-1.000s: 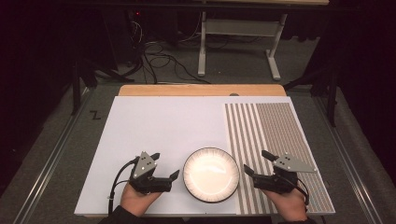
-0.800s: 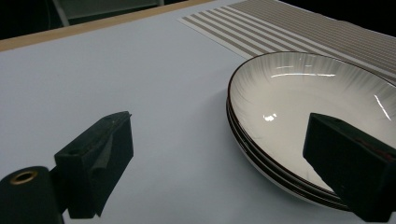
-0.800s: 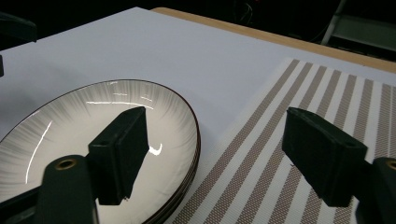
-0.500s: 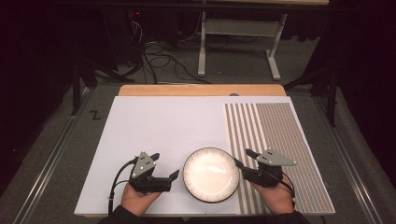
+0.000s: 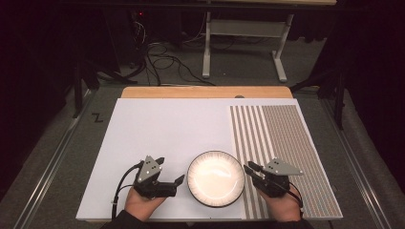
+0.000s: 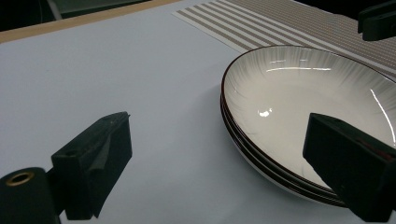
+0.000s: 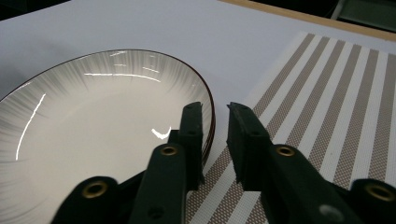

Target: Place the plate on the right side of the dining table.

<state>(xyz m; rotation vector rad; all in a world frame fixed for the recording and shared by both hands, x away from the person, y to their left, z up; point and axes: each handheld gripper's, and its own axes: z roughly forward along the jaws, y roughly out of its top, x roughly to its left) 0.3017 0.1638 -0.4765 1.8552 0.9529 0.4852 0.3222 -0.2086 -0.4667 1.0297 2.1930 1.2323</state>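
A stack of shallow white plates (image 5: 216,178) with dark rims lies near the front edge of the white board (image 5: 162,129). My left gripper (image 5: 170,170) rests just left of the stack, jaws wide open. In the left gripper view (image 6: 219,163) the near rim of the plates (image 6: 299,98) runs between them, untouched. My right gripper (image 5: 250,169) is at the stack's right rim. In the right gripper view (image 7: 215,135) its jaws have just been closing. One jaw is over the plates (image 7: 93,116), the other outside, and a slit still shows beside the rim.
A beige striped placemat (image 5: 282,143) covers the right part of the board, under my right gripper. A wooden strip (image 5: 205,92) borders the far edge. Beyond the table stand a metal frame (image 5: 243,43) and loose cables on the floor. My right gripper's jaw (image 6: 378,21) shows beyond the plates.
My right gripper has shifted left from the placemat to the plates' right rim, and its jaws have narrowed from wide apart to a slit. The left gripper has stayed put.
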